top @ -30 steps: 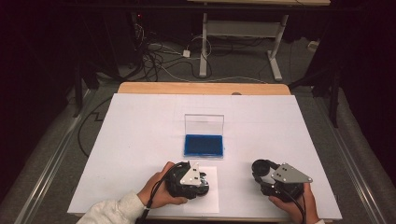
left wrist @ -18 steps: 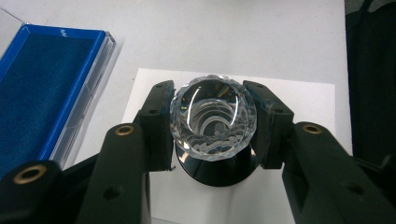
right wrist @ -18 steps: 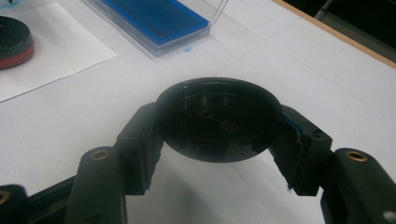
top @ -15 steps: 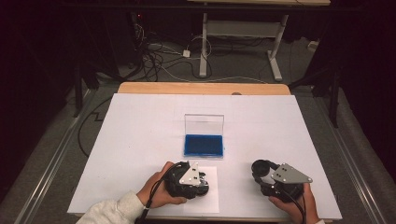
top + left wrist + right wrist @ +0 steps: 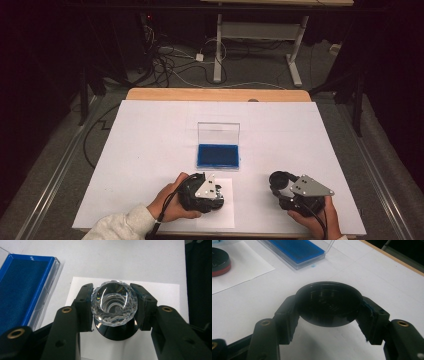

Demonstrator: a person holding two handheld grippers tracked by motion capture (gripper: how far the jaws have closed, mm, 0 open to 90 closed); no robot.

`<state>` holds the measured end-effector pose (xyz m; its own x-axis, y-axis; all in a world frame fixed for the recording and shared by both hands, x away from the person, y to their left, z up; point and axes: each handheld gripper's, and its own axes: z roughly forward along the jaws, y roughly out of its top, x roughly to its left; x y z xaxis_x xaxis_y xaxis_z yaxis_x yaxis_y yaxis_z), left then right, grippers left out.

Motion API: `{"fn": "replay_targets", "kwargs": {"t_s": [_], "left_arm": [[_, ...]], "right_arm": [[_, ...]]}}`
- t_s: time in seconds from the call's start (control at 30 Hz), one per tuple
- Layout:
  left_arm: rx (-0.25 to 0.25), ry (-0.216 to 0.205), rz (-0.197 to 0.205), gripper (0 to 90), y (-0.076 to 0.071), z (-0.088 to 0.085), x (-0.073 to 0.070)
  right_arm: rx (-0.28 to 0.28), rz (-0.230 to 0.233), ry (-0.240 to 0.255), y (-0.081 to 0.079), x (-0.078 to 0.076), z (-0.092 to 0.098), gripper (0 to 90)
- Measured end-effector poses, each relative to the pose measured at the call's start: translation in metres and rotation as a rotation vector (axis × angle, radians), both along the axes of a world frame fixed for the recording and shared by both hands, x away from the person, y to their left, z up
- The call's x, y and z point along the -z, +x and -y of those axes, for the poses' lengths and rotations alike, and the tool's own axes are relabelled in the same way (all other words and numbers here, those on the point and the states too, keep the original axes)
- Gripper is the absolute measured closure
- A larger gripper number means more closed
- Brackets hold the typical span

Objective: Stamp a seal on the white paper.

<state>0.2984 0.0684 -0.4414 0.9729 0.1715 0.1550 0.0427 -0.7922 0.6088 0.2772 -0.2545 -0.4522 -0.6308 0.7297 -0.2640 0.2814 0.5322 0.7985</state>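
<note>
Stamping: left gripper (image 5: 113,307) clamps the crystal-handled stamp (image 5: 114,303) upright on the paper sheet (image 5: 160,292), beside the blue ink pad (image 5: 218,155).
Cap: right gripper (image 5: 329,315) grips the black cap (image 5: 329,303).
Advice: press straight down, avoid twisting.

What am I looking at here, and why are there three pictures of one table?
A person sits at a white table holding a clamp tool in each hand. One camera looks down from above; the other two ride on the tools and look along their black jaws. The left hand-held gripper is shut on a faceted clear crystal knob, which sits on a black round base over a sheet of paper. The right hand-held gripper is shut on a black round cap. Between them lies an open clear case with a blue pad.
</note>
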Motion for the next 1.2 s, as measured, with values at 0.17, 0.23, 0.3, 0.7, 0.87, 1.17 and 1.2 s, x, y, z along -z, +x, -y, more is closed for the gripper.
{"fn": "replay_targets", "kwargs": {"t_s": [0.17,0.23,0.3,0.7,0.87,1.17,1.2], "left_arm": [[-0.003,-0.01,0.005,54.9,-0.0008,-0.0012,0.0014],[-0.001,-0.006,0.006,55.0,-0.0008,-0.0015,0.0011],[-0.003,-0.011,0.009,55.0,-0.0014,-0.0015,0.0017],[-0.009,-0.002,0.026,54.9,-0.003,-0.0001,0.0019],[-0.011,-0.008,0.026,54.9,-0.0028,-0.0011,0.0025],[-0.015,-0.006,0.037,54.9,-0.0046,-0.0007,0.0031],[-0.016,-0.004,0.039,54.9,-0.0049,-0.0005,0.0031]], "right_arm": [[-0.001,0.0,0.001,-0.0001,0.0001,-0.0006,38.4],[0.0,0.0,0.0,-0.0004,-0.0001,-0.0008,38.4],[-0.002,-0.001,0.002,-0.0002,0.0,-0.0005,38.4],[-0.003,-0.002,0.001,-0.0006,-0.0001,-0.0013,38.3],[-0.003,-0.002,0.004,-0.0004,0.0003,-0.0009,38.3],[-0.003,0.0,0.004,-0.0006,-0.0003,-0.0001,38.4],[-0.004,0.001,0.002,-0.0008,-0.0004,-0.0003,38.4]]}}
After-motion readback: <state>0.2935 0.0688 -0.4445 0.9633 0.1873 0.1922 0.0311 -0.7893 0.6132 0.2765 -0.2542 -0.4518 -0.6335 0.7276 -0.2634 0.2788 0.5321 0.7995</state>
